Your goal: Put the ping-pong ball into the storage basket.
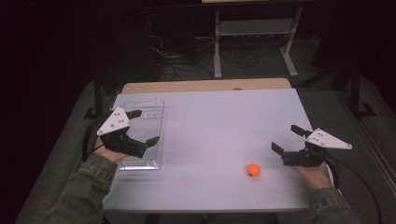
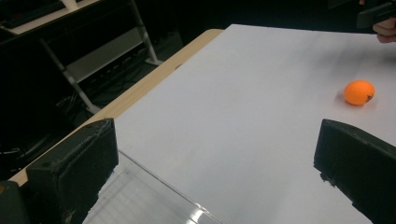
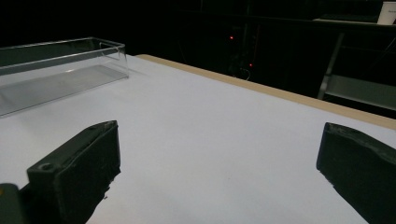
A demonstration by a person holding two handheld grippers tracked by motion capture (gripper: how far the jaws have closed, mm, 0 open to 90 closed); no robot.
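A small orange ball (image 1: 253, 170) rests on the white table (image 1: 219, 121), near the front right; it also lies at the right of the left gripper view (image 2: 359, 92). A clear plastic tray (image 1: 145, 133) stands at the table's left and shows far left in the right gripper view (image 3: 56, 70). My left gripper (image 1: 144, 127) hovers over that tray, jaws wide apart and empty. My right gripper (image 1: 286, 138) stands open just right of the ball, nothing between its jaws. In their own views both grippers (image 2: 215, 158) (image 3: 219, 172) show spread black jaws over bare table.
The table's wooden far edge (image 1: 205, 86) borders a dark floor with cables and a white metal stand (image 1: 254, 32). Bare white surface lies between tray and ball. A cable trails from each gripper off the table's sides.
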